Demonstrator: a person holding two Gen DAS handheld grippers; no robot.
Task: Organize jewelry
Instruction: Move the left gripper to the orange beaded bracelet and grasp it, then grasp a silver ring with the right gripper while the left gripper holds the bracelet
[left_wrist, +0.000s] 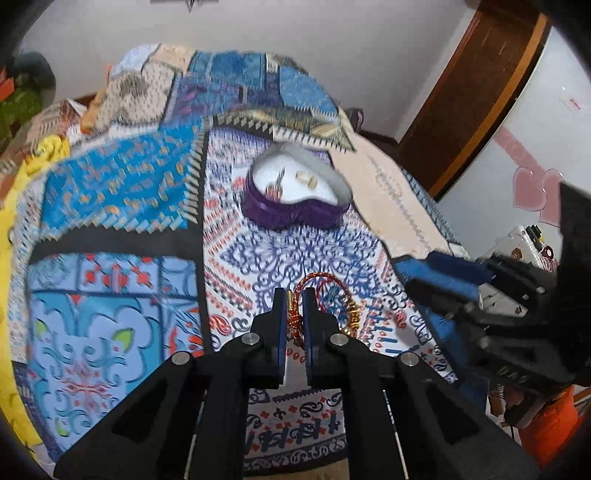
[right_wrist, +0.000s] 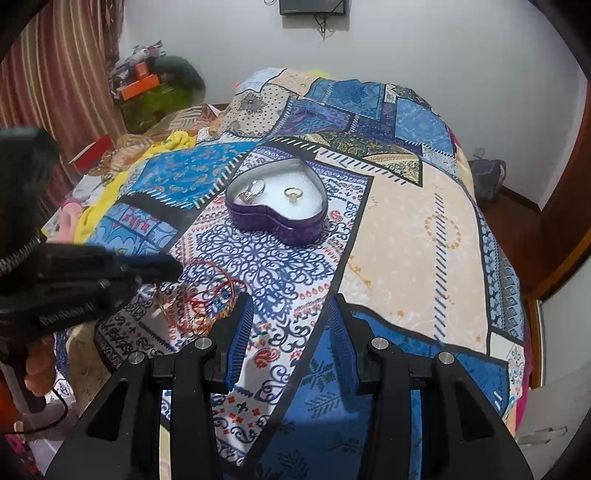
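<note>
A purple heart-shaped tin (left_wrist: 295, 214) (right_wrist: 280, 227) with white lining stands open on the patterned bedspread. A silver ring (right_wrist: 255, 189) and a gold ring (right_wrist: 293, 194) lie inside. Nearer to me lie several red and gold bangles (right_wrist: 199, 299). My left gripper (left_wrist: 294, 297) is shut on a red-and-gold bangle (left_wrist: 321, 274), whose beaded section is pinched between the pads. In the right wrist view that gripper (right_wrist: 155, 267) reaches in from the left over the bangles. My right gripper (right_wrist: 291, 301) hovers open above the cloth to the right of them, with nothing between its fingers.
The patchwork bedspread (right_wrist: 406, 229) slopes away at the right edge. Yellow cloth (right_wrist: 110, 192) and clutter lie at the far left beside a striped curtain (right_wrist: 66, 74). A wooden door frame (left_wrist: 472, 92) stands to the right. A person's hand (right_wrist: 37, 373) holds the left gripper.
</note>
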